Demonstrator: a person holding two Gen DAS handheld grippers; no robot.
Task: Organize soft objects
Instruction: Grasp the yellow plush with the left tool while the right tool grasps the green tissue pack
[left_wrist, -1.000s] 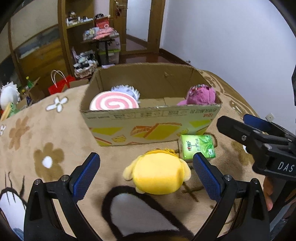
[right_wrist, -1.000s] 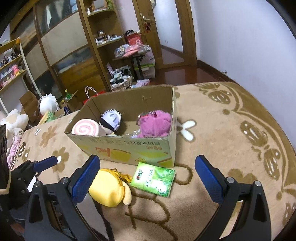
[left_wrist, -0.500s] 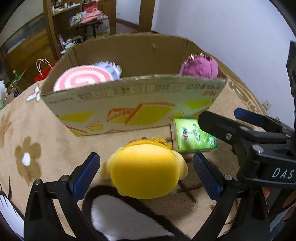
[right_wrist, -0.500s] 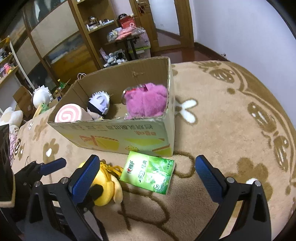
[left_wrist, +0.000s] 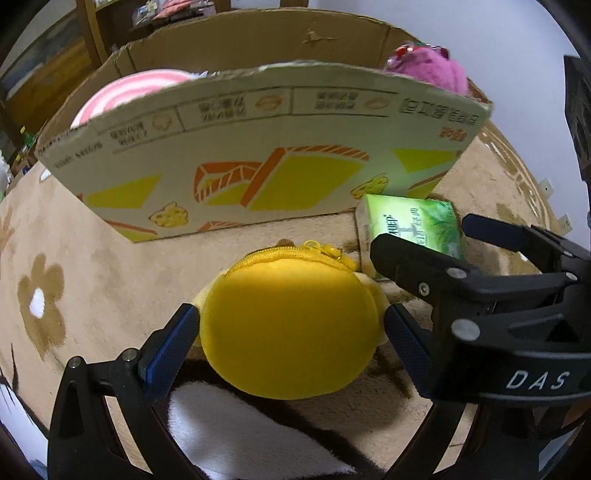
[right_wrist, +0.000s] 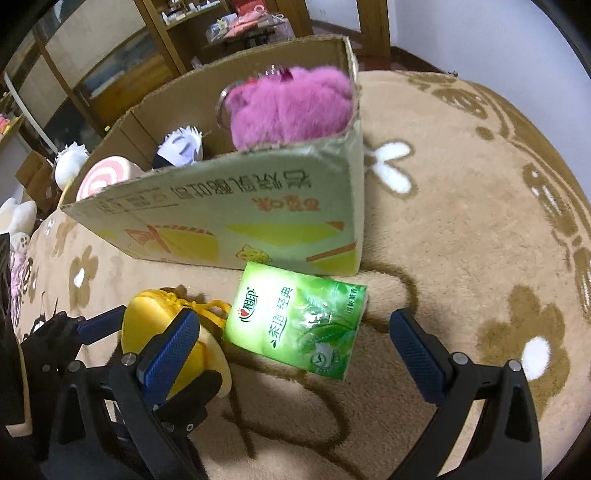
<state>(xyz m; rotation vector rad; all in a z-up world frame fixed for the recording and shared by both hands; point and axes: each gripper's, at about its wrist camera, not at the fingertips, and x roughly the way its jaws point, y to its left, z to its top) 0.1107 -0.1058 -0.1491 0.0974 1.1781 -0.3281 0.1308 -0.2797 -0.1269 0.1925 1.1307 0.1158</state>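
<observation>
1. The left gripper (left_wrist: 291, 332) is held low over the beige flower-patterned plush carpet (left_wrist: 110, 273), its two blue-padded fingers (left_wrist: 171, 350) spread to either side of the round yellow plush pouch with a zipper (left_wrist: 291, 325).
2. The left pad is seen just beside the pouch's flank, and the right pad just beside its other flank; whether the pads touch the plush cannot be told.
3. The right gripper (right_wrist: 295, 354) is angled down toward the carpet (right_wrist: 461, 229), with its blue-padded fingers (right_wrist: 417, 343) spread wide apart and nothing held between them.
4. The green plastic-wrapped tissue pack (right_wrist: 299, 317) is seen lying flat between the right gripper's fingers and slightly beyond them, touching neither pad.
5. In the left wrist view, the right gripper (left_wrist: 424, 243) is seen crossing in from the right, over the tissue pack (left_wrist: 413, 225).
6. The open cardboard box with yellow and orange print (right_wrist: 229, 221) stands just beyond both items; a fuzzy magenta plush toy (right_wrist: 288, 107) and a pink-and-white swirl plush roll (right_wrist: 101, 175) lie inside it.
</observation>
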